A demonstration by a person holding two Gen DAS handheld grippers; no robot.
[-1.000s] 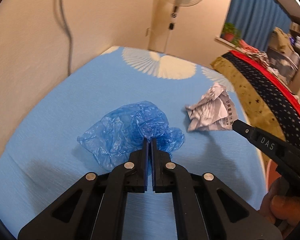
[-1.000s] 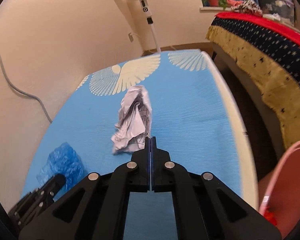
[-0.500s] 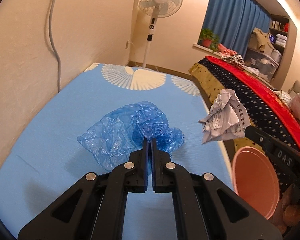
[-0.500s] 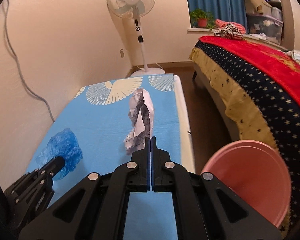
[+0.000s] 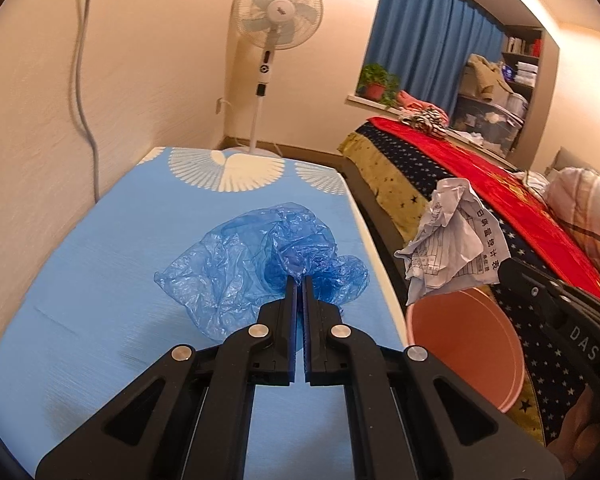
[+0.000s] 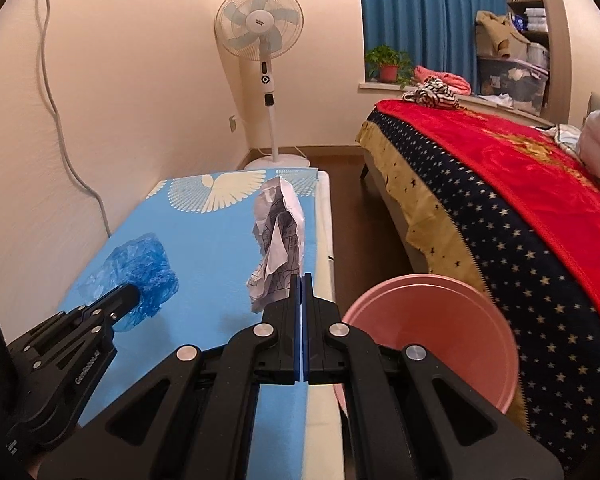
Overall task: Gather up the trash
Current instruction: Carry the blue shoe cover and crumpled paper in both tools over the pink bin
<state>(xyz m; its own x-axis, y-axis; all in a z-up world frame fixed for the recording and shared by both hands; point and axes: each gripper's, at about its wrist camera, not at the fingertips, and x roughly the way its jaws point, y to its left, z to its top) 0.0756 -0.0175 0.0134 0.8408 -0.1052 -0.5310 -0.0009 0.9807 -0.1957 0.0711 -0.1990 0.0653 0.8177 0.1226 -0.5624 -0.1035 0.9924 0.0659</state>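
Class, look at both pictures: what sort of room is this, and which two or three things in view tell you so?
Most likely a bedroom in a home. A bed with a red starred blanket, blue curtains and a standing fan point to that.

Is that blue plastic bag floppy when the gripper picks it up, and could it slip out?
Probably floppy: the blue plastic bag hangs crumpled and see-through from the shut left gripper. Likely very light, since a pinch on one small fold carries it all. It might slip, because thin film looks smooth and only a little is clamped.
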